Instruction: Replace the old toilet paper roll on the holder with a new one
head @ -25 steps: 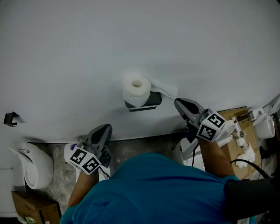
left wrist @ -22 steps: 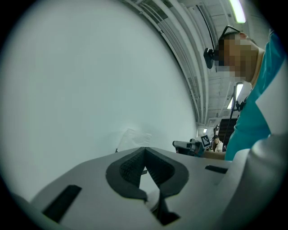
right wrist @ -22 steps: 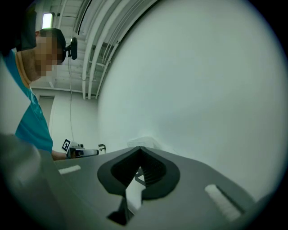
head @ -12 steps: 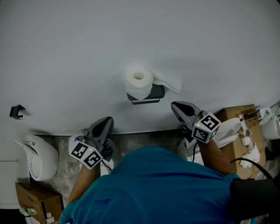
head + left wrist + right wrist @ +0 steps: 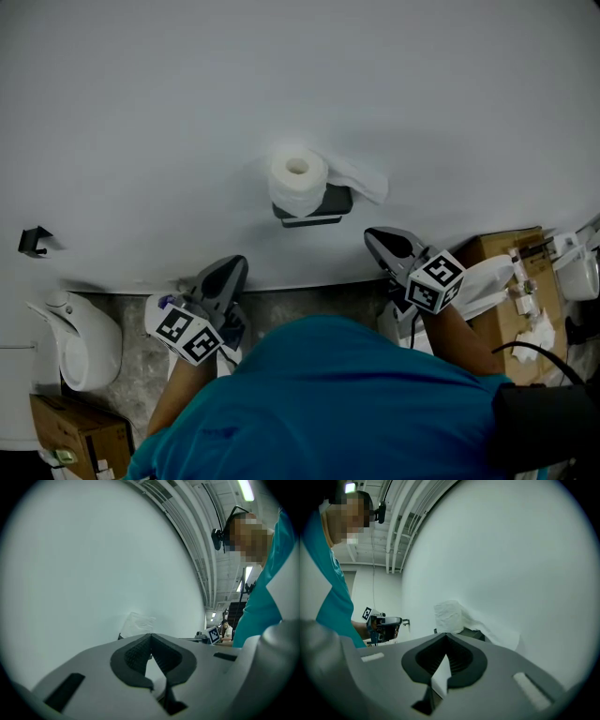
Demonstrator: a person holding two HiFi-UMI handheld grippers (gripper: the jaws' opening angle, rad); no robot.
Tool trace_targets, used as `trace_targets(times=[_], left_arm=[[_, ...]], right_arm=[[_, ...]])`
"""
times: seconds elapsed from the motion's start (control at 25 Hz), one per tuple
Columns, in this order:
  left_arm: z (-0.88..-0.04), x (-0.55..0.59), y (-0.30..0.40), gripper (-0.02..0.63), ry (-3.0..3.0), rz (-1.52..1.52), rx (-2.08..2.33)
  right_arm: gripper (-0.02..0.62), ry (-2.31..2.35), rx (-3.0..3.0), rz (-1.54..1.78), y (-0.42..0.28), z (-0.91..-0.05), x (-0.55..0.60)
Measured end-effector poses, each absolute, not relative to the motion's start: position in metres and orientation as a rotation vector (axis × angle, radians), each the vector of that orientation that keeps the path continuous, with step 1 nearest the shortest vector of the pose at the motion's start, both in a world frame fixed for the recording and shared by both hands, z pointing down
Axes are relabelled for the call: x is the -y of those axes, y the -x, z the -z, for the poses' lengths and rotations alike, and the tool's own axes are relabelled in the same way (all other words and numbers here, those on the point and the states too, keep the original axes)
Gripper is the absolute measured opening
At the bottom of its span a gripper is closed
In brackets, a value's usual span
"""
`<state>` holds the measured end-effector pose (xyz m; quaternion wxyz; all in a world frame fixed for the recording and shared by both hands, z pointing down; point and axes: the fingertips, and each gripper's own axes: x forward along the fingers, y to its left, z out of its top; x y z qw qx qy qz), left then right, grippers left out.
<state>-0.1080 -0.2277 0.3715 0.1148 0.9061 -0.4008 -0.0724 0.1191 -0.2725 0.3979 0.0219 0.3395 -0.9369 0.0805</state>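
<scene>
While level toward the wall [image 5: 141, 112], left claw [image 5: 238, 262] and right claw [image 5: 371, 234] closed, empty.

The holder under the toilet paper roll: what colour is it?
The holder is black, clearest in the head view.

This is a workshop or test hall with a mocked-up bathroom wall, not a real washroom. A bare white wall [image 5: 281, 75] carries a roll [image 5: 298, 180] on a black holder [image 5: 328, 204], ahead of and between the left gripper [image 5: 235, 265] and right gripper [image 5: 372, 235]. High above them is an open industrial ceiling [image 5: 370, 536] with pipes [image 5: 187, 527] and a strip light [image 5: 245, 489]. Right of the right gripper sit a cardboard box [image 5: 502, 258] and cables [image 5: 525, 349]. Left of the left gripper, a white fitting [image 5: 80, 352] and a second carton [image 5: 75, 436] stand by the grey stone floor [image 5: 300, 305]. Far beyond, another person [image 5: 228, 629] shows.
</scene>
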Motion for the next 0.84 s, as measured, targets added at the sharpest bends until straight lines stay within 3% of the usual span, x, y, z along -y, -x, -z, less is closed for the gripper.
trace_targets(times=[0.84], left_arm=[[-0.3726,0.2216,0.1061,0.009,-2.661,0.202,1.155]], right_arm=[[0.002,-1.023,2.886,-0.23,-0.1193,-0.3997,0.2654]])
